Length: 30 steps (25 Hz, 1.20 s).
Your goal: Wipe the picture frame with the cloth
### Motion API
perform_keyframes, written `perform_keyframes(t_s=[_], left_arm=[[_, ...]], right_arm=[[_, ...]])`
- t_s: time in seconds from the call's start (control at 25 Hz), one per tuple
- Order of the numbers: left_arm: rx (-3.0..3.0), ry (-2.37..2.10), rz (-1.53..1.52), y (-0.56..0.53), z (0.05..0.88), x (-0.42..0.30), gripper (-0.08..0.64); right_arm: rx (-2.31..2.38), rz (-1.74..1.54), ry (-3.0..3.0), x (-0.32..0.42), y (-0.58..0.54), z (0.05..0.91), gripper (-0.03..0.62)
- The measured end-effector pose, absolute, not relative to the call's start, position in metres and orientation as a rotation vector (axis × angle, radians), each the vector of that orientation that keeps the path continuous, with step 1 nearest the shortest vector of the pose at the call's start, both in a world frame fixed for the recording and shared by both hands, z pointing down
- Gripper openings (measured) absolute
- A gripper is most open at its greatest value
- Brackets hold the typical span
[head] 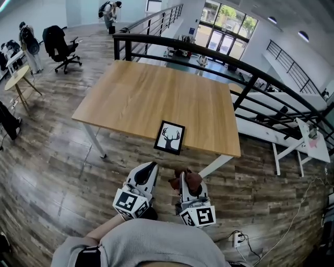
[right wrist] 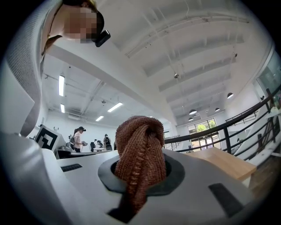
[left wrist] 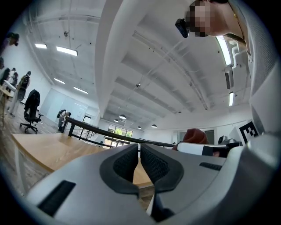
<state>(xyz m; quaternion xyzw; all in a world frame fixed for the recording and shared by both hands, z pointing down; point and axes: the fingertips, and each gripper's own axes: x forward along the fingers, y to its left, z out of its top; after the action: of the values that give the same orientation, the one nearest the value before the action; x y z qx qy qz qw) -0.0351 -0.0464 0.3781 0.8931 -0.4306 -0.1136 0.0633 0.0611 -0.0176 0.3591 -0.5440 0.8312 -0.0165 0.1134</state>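
Right tool (head: 183, 177) — clamping the cloth (right wrist: 141, 154) — has the picture frame (head: 170, 137) flat on the counter (head: 130, 94) ahead, slightly leftward; left tool (head: 150, 168) closed, empty.

On my head camera, my grey sweater (head: 156, 242) is cut off by the bottom edge and covers the rear ends of the left gripper (head: 150, 168) and the right gripper (head: 182, 180). The cloth (right wrist: 140, 154) bunches so thickly that it hides the right gripper's pads in its own view, and its lower end drops out of sight. The left gripper's body blocks part of the table (left wrist: 48, 147). The people (head: 109, 13) far off are too small to make out.
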Motion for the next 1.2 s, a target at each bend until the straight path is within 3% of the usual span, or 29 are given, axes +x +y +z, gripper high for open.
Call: perform_keyframes(t_s=[0.44, 1.0, 1.2], left_arm=[[2.729, -1.249, -0.239, -0.160, 0.380, -0.040, 0.009], [2.691, -1.249, -0.167, -0.189, 0.394, -0.028, 0.011], [2.649, -1.216, 0.011, -0.211, 0.426, -0.020, 0.076]], right_arm=[[-1.646, -0.079, 2.370, 0.060, -0.131, 0.356, 0.046], [-1.641, -0.037, 2.436, 0.068, -0.158, 0.354, 0.046], [-1.632, -0.050, 2.486, 0.077, -0.167, 0.366, 0.046]])
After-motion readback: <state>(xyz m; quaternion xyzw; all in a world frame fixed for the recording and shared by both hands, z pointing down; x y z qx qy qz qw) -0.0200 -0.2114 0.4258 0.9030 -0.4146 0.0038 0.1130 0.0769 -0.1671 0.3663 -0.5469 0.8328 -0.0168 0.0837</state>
